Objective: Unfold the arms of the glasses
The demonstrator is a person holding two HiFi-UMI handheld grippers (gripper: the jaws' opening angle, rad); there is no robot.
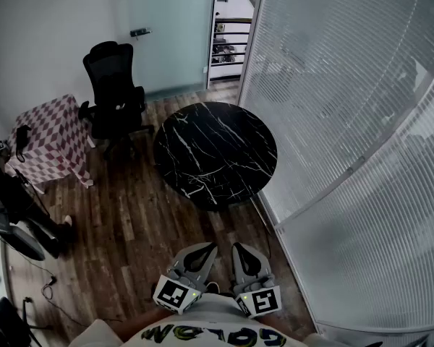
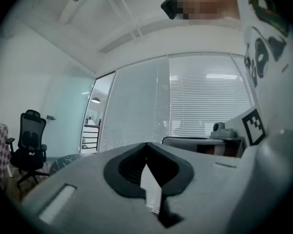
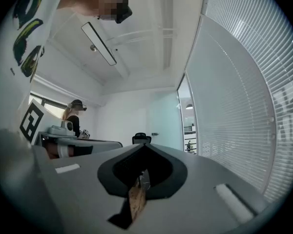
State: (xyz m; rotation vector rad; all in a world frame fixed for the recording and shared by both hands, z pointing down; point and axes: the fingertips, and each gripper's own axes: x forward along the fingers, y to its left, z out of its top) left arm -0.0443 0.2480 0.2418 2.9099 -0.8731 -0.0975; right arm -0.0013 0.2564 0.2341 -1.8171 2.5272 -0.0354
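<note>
Not rly started yet. Left tool (image 1: 201, 251) & right tool (image 1: 244, 253) both pinched shut, empty, held level, close in. No glasses in sight in any view, not even on round black bench (image 1: 215, 154) ahead. Next prob: step up, locate glasses, open both tools before pinching frame + arm.

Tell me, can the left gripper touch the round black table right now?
Probably not yet. The left gripper sits shut by the person's body, and wooden floor lies between it and the round black table. Nothing blocks the way, though.
</note>
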